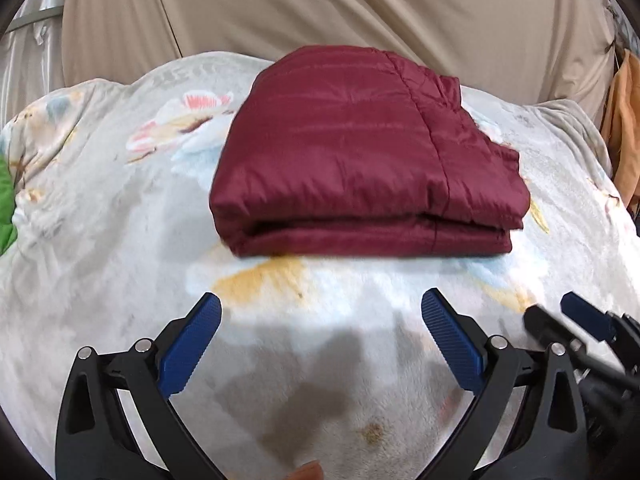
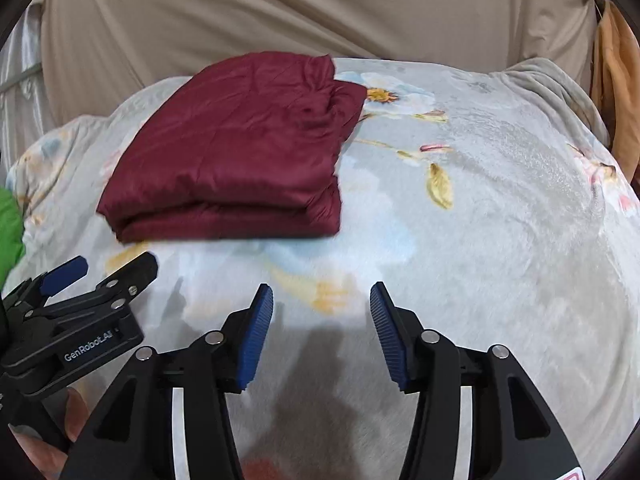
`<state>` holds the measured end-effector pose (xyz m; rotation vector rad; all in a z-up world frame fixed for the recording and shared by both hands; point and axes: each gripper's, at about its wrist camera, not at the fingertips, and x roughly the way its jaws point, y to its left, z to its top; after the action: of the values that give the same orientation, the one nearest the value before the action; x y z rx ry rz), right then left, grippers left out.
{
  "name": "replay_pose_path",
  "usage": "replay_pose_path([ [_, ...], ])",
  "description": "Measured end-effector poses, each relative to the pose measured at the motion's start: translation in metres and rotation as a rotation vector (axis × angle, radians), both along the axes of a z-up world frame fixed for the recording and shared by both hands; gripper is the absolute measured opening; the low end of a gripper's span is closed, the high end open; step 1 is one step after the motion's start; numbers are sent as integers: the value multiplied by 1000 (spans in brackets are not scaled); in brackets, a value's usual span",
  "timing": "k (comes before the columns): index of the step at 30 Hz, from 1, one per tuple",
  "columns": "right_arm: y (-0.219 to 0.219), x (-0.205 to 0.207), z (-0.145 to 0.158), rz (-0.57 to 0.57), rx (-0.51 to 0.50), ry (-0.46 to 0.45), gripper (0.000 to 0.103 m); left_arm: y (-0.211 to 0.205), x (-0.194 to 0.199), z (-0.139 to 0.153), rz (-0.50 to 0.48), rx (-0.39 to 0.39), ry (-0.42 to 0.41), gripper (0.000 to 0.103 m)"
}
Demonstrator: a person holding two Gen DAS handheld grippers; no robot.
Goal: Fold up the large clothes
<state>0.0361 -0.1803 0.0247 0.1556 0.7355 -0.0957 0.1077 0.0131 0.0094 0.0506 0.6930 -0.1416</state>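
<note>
A dark red quilted garment [image 1: 360, 152] lies folded into a thick rectangle on a pale floral blanket [image 1: 100, 208]. It also shows in the right wrist view [image 2: 236, 152], up and to the left. My left gripper [image 1: 320, 308] is open and empty, hovering over the blanket a little short of the garment's near edge. My right gripper [image 2: 322, 300] is open and empty, over the blanket to the right of the garment's near corner. Each gripper shows in the other's view: the right one [image 1: 568, 320] at the lower right, the left one [image 2: 104, 272] at the lower left.
A beige curtain [image 1: 320, 8] hangs behind the bed. Something bright green [image 2: 8, 228] lies at the blanket's left edge. An orange cloth [image 2: 612, 92] hangs at the far right. The blanket [image 2: 500, 220] spreads wide to the right of the garment.
</note>
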Motion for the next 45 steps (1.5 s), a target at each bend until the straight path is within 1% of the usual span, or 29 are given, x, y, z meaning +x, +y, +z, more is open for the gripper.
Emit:
replay_pose_path([
  [2, 11, -1, -8, 18, -40, 14, 51, -4, -2, 0, -1, 16, -10, 98],
  [4, 19, 0, -8, 32, -76, 17, 53, -8, -3, -1, -9, 30, -18, 98],
  [7, 21, 0, -8, 39, -88, 9, 56, -11, -5, -1, -24, 45, -24, 98],
  [12, 21, 1, -11, 16, -82, 24, 56, -13, -7, -1, -5, 67, -42, 98],
  [14, 20, -1, -10, 7, -81, 15, 56, -9, -7, -1, 22, 62, -42, 98],
  [17, 17, -3, -9, -9, -74, 2, 56, -6, -5, -1, 36, 53, -33, 98],
  [22, 15, -3, -8, -22, -81, -6, 56, -4, -6, -1, 53, 67, -49, 98],
  [26, 7, -4, -8, -43, -50, -17, 56, -4, -7, -1, 53, 69, -55, 98],
  [35, 11, -5, -6, -33, -62, -27, 56, -14, -10, -2, 66, 144, -68, 98],
  [40, 11, -5, -6, -32, -60, -27, 56, -15, -12, -1, 72, 161, -75, 98],
  [45, 12, -5, -6, -33, -60, -25, 56, -16, -10, -2, 73, 176, -59, 98],
])
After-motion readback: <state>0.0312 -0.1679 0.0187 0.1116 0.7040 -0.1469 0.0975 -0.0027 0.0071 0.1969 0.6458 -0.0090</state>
